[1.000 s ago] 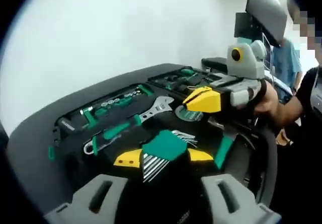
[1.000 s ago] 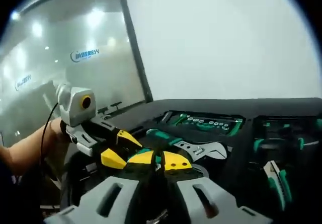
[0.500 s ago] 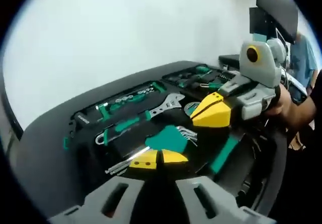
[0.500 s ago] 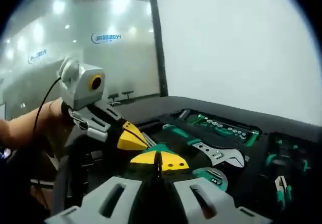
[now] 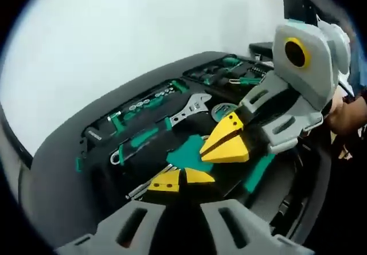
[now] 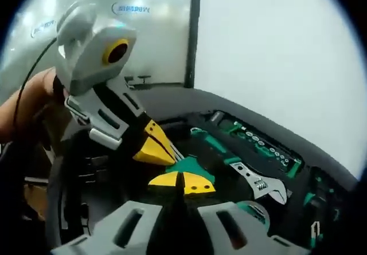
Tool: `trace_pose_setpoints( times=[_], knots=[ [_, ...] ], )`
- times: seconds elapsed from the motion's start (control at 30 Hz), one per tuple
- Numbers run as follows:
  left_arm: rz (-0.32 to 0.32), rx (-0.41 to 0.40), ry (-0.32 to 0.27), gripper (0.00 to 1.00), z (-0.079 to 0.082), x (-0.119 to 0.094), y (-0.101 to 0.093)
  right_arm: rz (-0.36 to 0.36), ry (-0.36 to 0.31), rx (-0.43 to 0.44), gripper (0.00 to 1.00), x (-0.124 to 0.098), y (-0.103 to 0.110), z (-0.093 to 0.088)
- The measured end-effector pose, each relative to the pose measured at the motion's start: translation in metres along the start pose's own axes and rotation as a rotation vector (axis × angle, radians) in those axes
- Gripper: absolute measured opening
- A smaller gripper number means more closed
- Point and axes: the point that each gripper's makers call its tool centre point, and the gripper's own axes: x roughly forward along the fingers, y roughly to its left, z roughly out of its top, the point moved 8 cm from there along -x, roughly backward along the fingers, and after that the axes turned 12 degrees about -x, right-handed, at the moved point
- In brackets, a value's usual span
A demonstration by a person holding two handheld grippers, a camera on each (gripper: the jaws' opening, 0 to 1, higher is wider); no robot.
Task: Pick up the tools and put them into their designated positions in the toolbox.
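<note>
My left gripper (image 5: 180, 179) is shut on the hex key set (image 5: 186, 156), a green holder with steel keys sticking out to the left. The set sits low over the black toolbox tray (image 5: 69, 152). My right gripper (image 5: 207, 150) comes in from the right, shut, with its yellow tips touching the holder. In the right gripper view its own tips (image 6: 182, 181) sit closed just under the green holder (image 6: 192, 167). The left gripper (image 6: 166, 155) reaches in from the left onto the set. An adjustable wrench (image 5: 192, 107) and a socket row (image 5: 143, 103) lie in their slots.
A round tape measure (image 5: 223, 110) and green-handled tools (image 5: 140, 140) fill other tray slots; the wrench (image 6: 261, 183) and sockets (image 6: 258, 146) lie right of the set. A person's hand (image 5: 347, 114) holds the right gripper. White wall behind; glass wall (image 6: 155, 31) to the left.
My left gripper, open around the hex key set a second ago, has shut on it. The right gripper has moved in close and now touches the green holder.
</note>
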Motion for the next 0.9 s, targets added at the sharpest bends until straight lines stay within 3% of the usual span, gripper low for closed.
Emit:
trace_pose_setpoints(
  times=[0.07, 0.2, 0.33, 0.37, 0.4, 0.47, 0.57, 0.63, 0.67, 0.7, 0.73, 0.77, 0.8, 0.83, 0.87, 0.9],
  knots=[
    [-0.010, 0.004, 0.007, 0.01, 0.001, 0.000, 0.003, 0.049, 0.012, 0.042, 0.00, 0.006, -0.007, 0.002],
    [-0.027, -0.052, 0.061, 0.01, 0.006, 0.002, 0.008, 0.100, 0.130, -0.024, 0.00, 0.009, -0.012, 0.011],
    [-0.030, -0.058, 0.128, 0.00, 0.011, 0.006, 0.009, 0.169, 0.244, -0.096, 0.00, 0.016, -0.014, 0.019],
    [0.024, -0.011, 0.164, 0.00, 0.010, 0.010, 0.014, 0.218, 0.294, -0.078, 0.00, 0.016, -0.009, 0.016],
    [-0.012, -0.055, 0.165, 0.00, 0.011, 0.011, 0.007, 0.262, 0.288, -0.066, 0.00, 0.016, -0.004, 0.019],
    [-0.011, -0.036, 0.153, 0.00, 0.015, 0.014, 0.008, 0.224, 0.293, -0.118, 0.00, 0.017, -0.004, 0.014],
    [-0.018, -0.064, 0.118, 0.00, 0.013, 0.016, 0.008, 0.217, 0.267, -0.102, 0.00, 0.014, -0.003, 0.015],
    [-0.010, -0.085, 0.043, 0.01, 0.009, 0.012, 0.008, 0.188, 0.198, -0.241, 0.00, 0.018, -0.007, 0.016],
    [-0.019, -0.058, 0.006, 0.01, 0.006, 0.007, 0.009, 0.187, 0.162, -0.298, 0.00, 0.012, -0.008, 0.014],
    [-0.005, -0.047, -0.033, 0.02, 0.001, 0.000, 0.010, 0.156, 0.146, -0.289, 0.00, -0.012, -0.008, 0.009],
    [0.024, -0.085, -0.184, 0.02, -0.001, -0.011, 0.013, 0.105, 0.094, -0.246, 0.01, -0.028, -0.011, 0.009],
    [0.031, -0.136, -0.309, 0.04, -0.004, -0.021, 0.014, 0.034, -0.009, -0.181, 0.01, -0.042, -0.015, 0.011],
    [0.013, -0.125, -0.453, 0.07, -0.011, -0.033, 0.011, -0.027, -0.065, -0.066, 0.02, -0.054, -0.026, 0.013],
    [0.025, -0.151, -0.513, 0.11, -0.018, -0.040, 0.017, -0.069, -0.103, -0.014, 0.02, -0.066, -0.029, 0.009],
    [0.086, -0.189, -0.573, 0.15, -0.031, -0.050, 0.021, -0.131, -0.138, 0.016, 0.07, -0.083, -0.034, 0.000],
    [0.106, -0.162, -0.636, 0.15, -0.037, -0.056, 0.025, -0.208, -0.175, 0.028, 0.09, -0.096, -0.038, -0.004]
  ],
)
